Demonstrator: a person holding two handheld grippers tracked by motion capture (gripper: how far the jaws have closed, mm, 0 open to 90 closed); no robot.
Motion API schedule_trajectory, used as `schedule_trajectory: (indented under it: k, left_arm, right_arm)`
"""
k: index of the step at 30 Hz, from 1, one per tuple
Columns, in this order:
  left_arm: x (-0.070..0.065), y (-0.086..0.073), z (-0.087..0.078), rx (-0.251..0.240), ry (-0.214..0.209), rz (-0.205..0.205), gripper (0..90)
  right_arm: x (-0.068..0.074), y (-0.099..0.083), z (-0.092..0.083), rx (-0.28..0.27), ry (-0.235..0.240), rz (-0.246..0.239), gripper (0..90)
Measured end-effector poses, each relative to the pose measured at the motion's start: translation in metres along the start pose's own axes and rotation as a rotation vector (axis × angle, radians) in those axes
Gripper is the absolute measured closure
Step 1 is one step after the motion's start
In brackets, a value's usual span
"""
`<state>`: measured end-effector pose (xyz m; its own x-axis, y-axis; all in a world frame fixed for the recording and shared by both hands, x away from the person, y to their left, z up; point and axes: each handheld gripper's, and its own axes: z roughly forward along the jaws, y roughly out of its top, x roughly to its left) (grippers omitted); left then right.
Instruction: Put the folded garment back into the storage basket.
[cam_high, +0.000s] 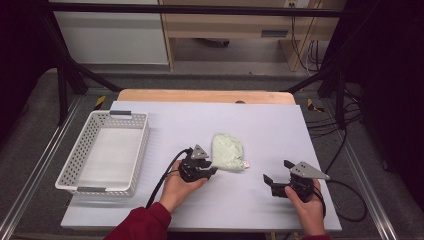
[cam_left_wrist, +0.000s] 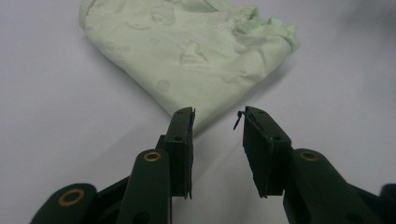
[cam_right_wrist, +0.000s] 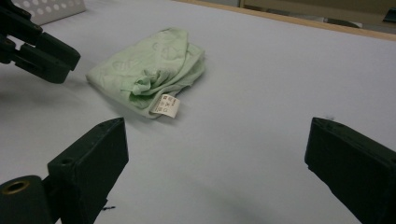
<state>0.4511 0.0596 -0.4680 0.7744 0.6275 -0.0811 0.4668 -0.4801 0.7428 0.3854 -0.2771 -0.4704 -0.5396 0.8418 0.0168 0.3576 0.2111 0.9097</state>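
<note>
Lying crumpled near the middle of the pale grey table, a mint-green cloth waits between 2 hand-held grippers. It looks light, soft and limp, likely to sag and unfold when lifted, so a firm pinch on a thick folded edge or corner seems the safest hold. In the left gripper view, the nearest corner of the cloth points straight into the gap between the jaws. The fabric is folded into a rough bundle, printed with faint tone-on-tone shapes, and carries a small white care label at the edge facing the person.

The left gripper sits just beside the cloth's near-left edge, its jaws narrowly parted and holding nothing. The right gripper rests well apart to the right, its jaws spread wide and empty. A white perforated basket stands empty at the table's left side.
</note>
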Motion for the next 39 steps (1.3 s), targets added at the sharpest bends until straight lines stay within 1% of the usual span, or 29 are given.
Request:
schedule_trajectory:
  k: [2,4,6,7,9,10,11,12,13,14,16,17,18,19,22,25,28,29,30,32,34,35,36,37,39]
  left_arm:
    - [0.001,0.000,0.002,0.006,0.001,0.001,63.6]
    - [0.003,-0.001,0.007,0.008,-0.005,-0.020,64.2]
    - [0.004,-0.001,0.008,0.011,-0.002,-0.025,64.2]
    - [0.004,-0.001,0.012,0.013,0.000,-0.027,64.2]
    - [0.005,-0.001,0.014,0.017,0.005,-0.025,64.2]
    - [0.005,-0.001,0.015,0.019,0.011,-0.025,65.7]
    - [0.006,-0.001,0.016,0.011,0.016,-0.023,65.7]
    - [0.006,-0.001,0.017,0.010,0.026,-0.013,69.0]
    - [0.006,-0.001,0.017,0.010,0.026,-0.013,71.7]
    - [0.006,-0.001,0.016,0.012,0.038,0.004,71.7]
    - [0.006,-0.002,0.017,0.009,0.053,0.022,78.9]
    - [0.006,-0.002,0.017,0.007,0.056,0.028,82.7]
    - [0.007,-0.002,0.017,0.006,0.057,0.034,82.7]
    - [0.007,-0.003,0.017,0.006,0.055,0.038,85.2]
    - [0.007,-0.003,0.016,0.008,0.049,0.036,88.2]
    - [0.006,-0.004,0.012,0.025,0.040,0.042,88.4]
    - [0.004,-0.010,0.006,0.026,0.026,0.035,88.5]
    - [0.003,-0.015,0.000,0.021,0.023,0.029,88.5]
    - [0.003,-0.015,0.000,0.021,0.023,0.029,88.5]
    - [0.002,-0.021,-0.007,0.015,0.022,0.025,88.5]
    - [0.001,-0.028,-0.014,0.010,0.018,0.018,88.5]
    - [-0.001,-0.036,-0.021,0.004,0.018,0.013,88.5]
    - [-0.001,-0.040,-0.025,0.007,0.020,0.018,88.5]
    - [-0.001,-0.040,-0.025,0.007,0.020,0.018,88.5]
    - [-0.003,-0.047,-0.032,0.007,0.020,0.027,88.5]
  right_arm:
    - [0.000,0.000,0.000,0.001,0.003,-0.002,6.3]
    - [0.000,0.000,0.000,0.003,0.005,-0.004,6.3]
    - [0.000,0.000,0.000,0.004,0.006,-0.003,6.3]
    - [0.001,0.000,0.001,0.004,0.007,-0.003,6.3]
    - [0.001,0.000,0.001,0.004,0.008,-0.004,6.3]
    - [0.001,0.000,0.001,0.005,0.008,-0.006,6.3]
    - [0.001,0.000,0.001,0.005,0.008,-0.006,6.3]
    - [0.002,0.000,0.001,0.004,0.009,-0.007,6.3]
    - [0.002,0.000,0.001,0.005,0.008,-0.008,6.3]
    - [0.002,0.000,0.001,0.005,0.008,-0.008,6.3]
    - [0.002,0.000,0.001,0.008,0.010,-0.011,6.3]
    - [0.002,0.000,0.002,0.010,0.014,-0.013,6.3]
    - [0.002,0.000,0.002,0.010,0.014,-0.013,6.3]
    - [0.003,0.000,0.002,0.009,0.015,-0.011,6.3]
    - [0.005,0.000,0.002,0.015,0.019,-0.018,6.3]
    - [0.005,0.000,0.003,0.017,0.021,-0.020,6.3]
    - [0.007,0.000,0.004,0.027,0.026,-0.019,6.4]
    - [0.008,0.001,0.005,0.048,0.056,-0.011,7.9]
    - [0.008,0.001,0.005,0.048,0.056,-0.011,7.9]
    - [0.010,0.001,0.005,0.065,0.082,-0.014,8.7]
    - [0.014,0.001,0.006,0.072,0.089,-0.016,8.7]
    - [0.017,0.001,0.008,0.076,0.097,-0.020,8.5]
    - [0.019,0.001,0.009,0.081,0.100,-0.024,8.5]
    - [0.019,0.001,0.009,0.081,0.100,-0.024,8.5]
    - [0.023,0.001,0.011,0.089,0.115,-0.040,8.3]
